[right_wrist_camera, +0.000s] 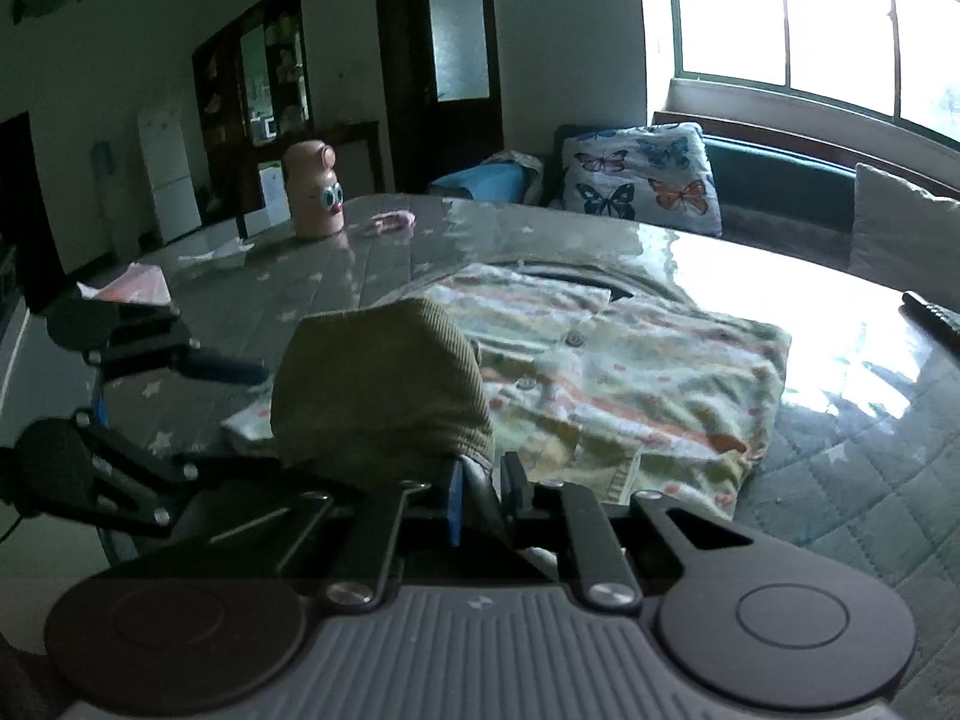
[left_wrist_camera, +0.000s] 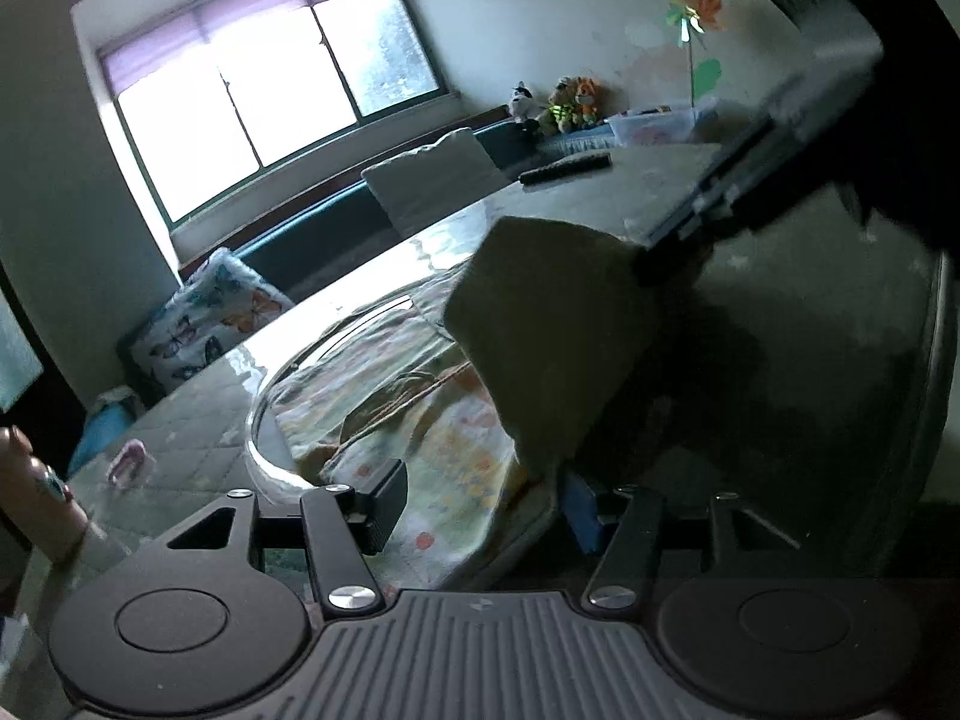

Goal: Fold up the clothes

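An olive corduroy garment (right_wrist_camera: 378, 384) hangs bunched over a folded floral shirt (right_wrist_camera: 630, 372) that lies on the table. My right gripper (right_wrist_camera: 483, 492) is shut on the olive garment's near edge; in the left wrist view it (left_wrist_camera: 672, 258) comes in from the upper right and pinches the top corner of the olive garment (left_wrist_camera: 552, 330). My left gripper (left_wrist_camera: 483, 510) stands open low over the floral shirt (left_wrist_camera: 432, 420), with the olive garment's lower corner hanging just by its right finger, unpressed. One of the left gripper's fingers (right_wrist_camera: 222, 369) shows to the left of the garment.
The table (right_wrist_camera: 840, 480) has a quilted star-patterned cover. A pink bottle with googly eyes (right_wrist_camera: 315, 192) and a small pink item (right_wrist_camera: 390, 221) stand at the far side, a dark remote (left_wrist_camera: 564, 168) near another edge. A bench with a butterfly pillow (right_wrist_camera: 648, 174) runs under the window.
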Demonstrator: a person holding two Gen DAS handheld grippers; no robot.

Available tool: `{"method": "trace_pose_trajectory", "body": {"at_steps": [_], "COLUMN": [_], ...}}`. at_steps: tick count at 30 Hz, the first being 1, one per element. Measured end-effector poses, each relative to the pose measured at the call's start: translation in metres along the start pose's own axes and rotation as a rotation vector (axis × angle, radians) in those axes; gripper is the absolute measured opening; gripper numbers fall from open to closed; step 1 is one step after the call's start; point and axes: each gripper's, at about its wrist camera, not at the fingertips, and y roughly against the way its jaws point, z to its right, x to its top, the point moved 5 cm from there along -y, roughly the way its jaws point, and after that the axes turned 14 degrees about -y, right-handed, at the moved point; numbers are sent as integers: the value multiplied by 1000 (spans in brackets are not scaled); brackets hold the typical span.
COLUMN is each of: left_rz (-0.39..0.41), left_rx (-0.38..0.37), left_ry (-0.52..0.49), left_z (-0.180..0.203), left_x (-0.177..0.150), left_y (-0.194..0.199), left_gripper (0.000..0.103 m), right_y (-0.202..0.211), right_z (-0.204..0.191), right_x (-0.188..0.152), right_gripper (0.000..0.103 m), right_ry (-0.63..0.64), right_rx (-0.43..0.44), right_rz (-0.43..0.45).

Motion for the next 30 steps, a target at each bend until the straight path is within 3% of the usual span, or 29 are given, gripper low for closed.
{"method": "trace_pose_trajectory", "body": {"at_steps": [8, 13, 16, 19, 21, 22, 24, 30], "left_rz": [-27, -30, -23, -25, -32, -38, -44, -41], "left_rx": [1, -11, -17, -18, -16, -11, 0, 31], "left_ry": [-26, -10, -11, -9, -7, -12, -22, -52], "left_z": [5, -1, -1, 0, 0, 1, 3, 6], "left_x": [-9, -11, -9, -8, -8, -8, -9, -11], "left_y": [-9, -14, -14, -14, -15, -15, -13, -9], "left_gripper": [57, 26, 22, 22, 25, 26, 28, 39], "right_y": [-2, -2, -3, -6, -9, -10, -13, -5], "right_z": [3, -3, -7, -13, -16, -17, -20, -14], "right_x": [3, -8, -19, -30, -32, -33, -36, -22], "right_gripper": [7, 12, 21, 32, 32, 31, 19, 12], "right_ry": [-15, 42, 100, 157, 172, 179, 194, 85], "right_rx": [-8, 2, 6, 9, 5, 3, -1, 24], "right_rz": [-2, -35, -59, -74, -70, -68, -64, -47]}}
